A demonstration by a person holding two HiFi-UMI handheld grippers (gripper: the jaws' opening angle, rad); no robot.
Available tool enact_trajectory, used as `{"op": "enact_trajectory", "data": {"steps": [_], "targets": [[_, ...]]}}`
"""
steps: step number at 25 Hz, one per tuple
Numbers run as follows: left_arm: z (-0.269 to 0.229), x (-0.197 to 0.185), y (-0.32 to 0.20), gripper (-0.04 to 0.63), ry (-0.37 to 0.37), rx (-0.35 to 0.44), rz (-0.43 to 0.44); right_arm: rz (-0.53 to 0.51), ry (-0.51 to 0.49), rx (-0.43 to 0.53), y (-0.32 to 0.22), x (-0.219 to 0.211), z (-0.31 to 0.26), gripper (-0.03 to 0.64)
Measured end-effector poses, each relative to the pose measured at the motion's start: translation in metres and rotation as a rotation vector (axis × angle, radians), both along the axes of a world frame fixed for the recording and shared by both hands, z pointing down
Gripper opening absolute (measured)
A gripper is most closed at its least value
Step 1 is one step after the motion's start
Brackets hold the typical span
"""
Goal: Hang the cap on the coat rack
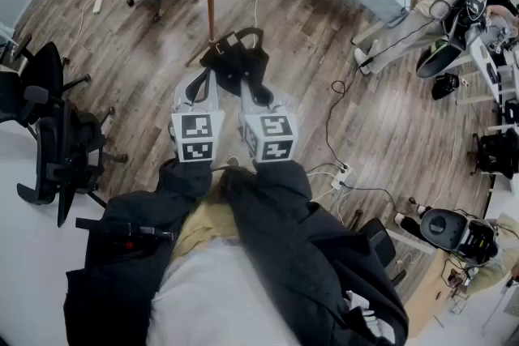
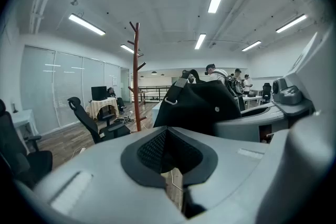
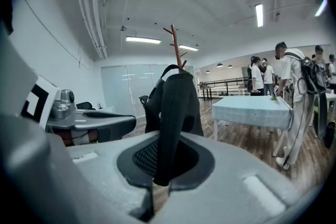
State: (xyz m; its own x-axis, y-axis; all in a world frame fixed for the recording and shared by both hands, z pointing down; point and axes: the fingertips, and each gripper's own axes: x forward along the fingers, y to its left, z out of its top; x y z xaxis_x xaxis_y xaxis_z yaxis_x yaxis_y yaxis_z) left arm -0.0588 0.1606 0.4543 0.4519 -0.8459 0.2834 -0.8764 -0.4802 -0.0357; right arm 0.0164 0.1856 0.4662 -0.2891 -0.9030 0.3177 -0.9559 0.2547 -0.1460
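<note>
My right gripper is clamped on the black cap — my left gripper sits just beside it, jaws together on nothing — with the coat rack ahead.

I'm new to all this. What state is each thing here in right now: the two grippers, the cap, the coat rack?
left gripper: shut, nothing between its jaws.
right gripper: shut on the cap.
cap: held up in front of the coat rack, not yet hung.
coat rack: upright, the hooks in view bare.
</note>
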Motion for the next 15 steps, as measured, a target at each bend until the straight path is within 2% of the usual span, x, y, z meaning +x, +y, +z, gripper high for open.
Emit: {"op": "enact_trajectory", "data": {"steps": [15], "targets": [[0.023,0.000,0.004,-0.006,-0.012,-0.049,-0.049,-0.019,-0.012,-0.039,0.006,0.013,0.024,0.009]]}}
